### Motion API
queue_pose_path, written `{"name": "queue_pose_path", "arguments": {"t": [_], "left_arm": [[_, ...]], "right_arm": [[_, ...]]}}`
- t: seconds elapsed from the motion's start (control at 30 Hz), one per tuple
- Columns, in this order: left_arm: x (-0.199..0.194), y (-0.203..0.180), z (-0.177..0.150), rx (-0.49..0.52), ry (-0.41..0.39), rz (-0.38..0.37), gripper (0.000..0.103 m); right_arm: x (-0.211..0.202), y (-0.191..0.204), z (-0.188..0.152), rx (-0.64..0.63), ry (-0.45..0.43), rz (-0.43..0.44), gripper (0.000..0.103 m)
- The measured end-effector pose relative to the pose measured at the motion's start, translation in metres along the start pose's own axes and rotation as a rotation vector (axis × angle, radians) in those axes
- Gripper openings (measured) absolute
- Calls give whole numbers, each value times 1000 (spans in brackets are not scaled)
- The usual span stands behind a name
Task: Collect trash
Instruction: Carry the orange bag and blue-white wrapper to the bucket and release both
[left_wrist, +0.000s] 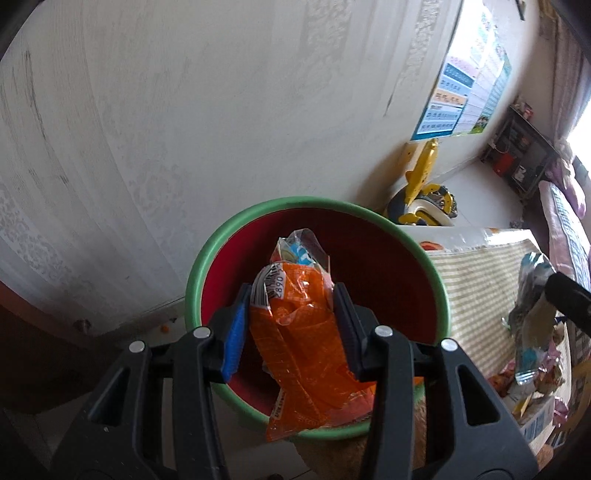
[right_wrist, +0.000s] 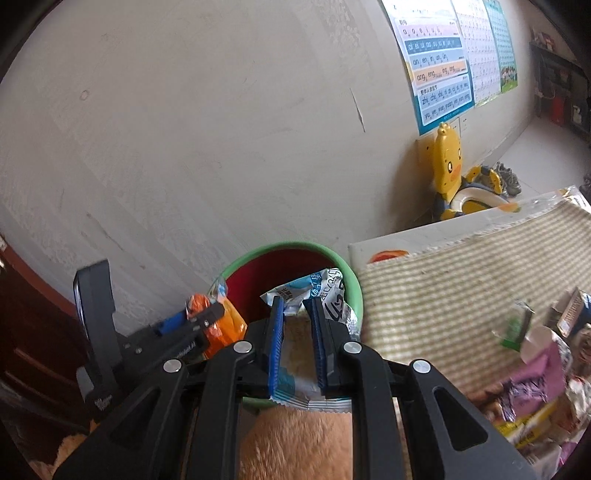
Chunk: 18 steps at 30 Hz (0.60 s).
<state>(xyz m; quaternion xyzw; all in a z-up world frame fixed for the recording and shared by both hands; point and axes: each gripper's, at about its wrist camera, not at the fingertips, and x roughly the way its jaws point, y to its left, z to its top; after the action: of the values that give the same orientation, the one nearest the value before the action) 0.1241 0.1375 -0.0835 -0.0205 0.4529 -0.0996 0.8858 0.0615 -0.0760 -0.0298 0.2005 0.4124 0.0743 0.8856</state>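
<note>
Two grippers are in play, each pinching one wrapper over a single bin (left_wrist: 258, 210) with a green rim and a red inside, which stands on the floor against the pale wall.

The left gripper (left_wrist: 291, 328) has its two blue-padded fingers pressed against the sides of one crumpled orange wrapper (left_wrist: 299, 347), which hangs over the bin's open mouth. A second, clear-and-blue wrapper (left_wrist: 299, 251) sticks up just behind the orange one; whether it is caught in the same grasp cannot be told.

The right gripper (right_wrist: 298, 345) is closed on one white-and-light-blue wrapper (right_wrist: 325, 291), held at the near edge of the bin, its upper end reaching over the rim. In the right wrist view the left gripper appears to its left, with the orange wrapper between its fingers.

Just right of the bin is one table (right_wrist: 461, 280) covered with a striped green-and-cream cloth. A heap of further wrappers (right_wrist: 532, 384) lies on its near right part; they overlap too much to count. One yellow duck potty seat (right_wrist: 450, 166) stands by the wall beyond the table, and posters (right_wrist: 439, 62) hang on the wall above it, at least two in number.
</note>
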Motion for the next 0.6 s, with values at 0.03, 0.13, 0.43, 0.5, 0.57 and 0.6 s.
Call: {"name": "queue_pose_path", "arguments": {"t": [0.03, 0.13, 0.43, 0.5, 0.57, 0.6], "left_arm": [[1, 0, 0, 4, -1, 7, 42], [3, -1, 0, 21, -8, 28, 43], [12, 2, -3, 54, -3, 76, 43], [12, 0, -2, 64, -8, 85, 43], [12, 1, -1, 63, -10, 82, 45], [12, 1, -1, 61, -8, 78, 45]], "right_arm": [[4, -1, 3, 12, 3, 8, 14], [11, 0, 9, 20, 5, 11, 15], [23, 12, 16, 0, 0, 31, 17], [26, 15, 17, -8, -2, 32, 18], [28, 16, 16, -17, -3, 25, 18], [29, 16, 16, -17, -2, 23, 18]]}}
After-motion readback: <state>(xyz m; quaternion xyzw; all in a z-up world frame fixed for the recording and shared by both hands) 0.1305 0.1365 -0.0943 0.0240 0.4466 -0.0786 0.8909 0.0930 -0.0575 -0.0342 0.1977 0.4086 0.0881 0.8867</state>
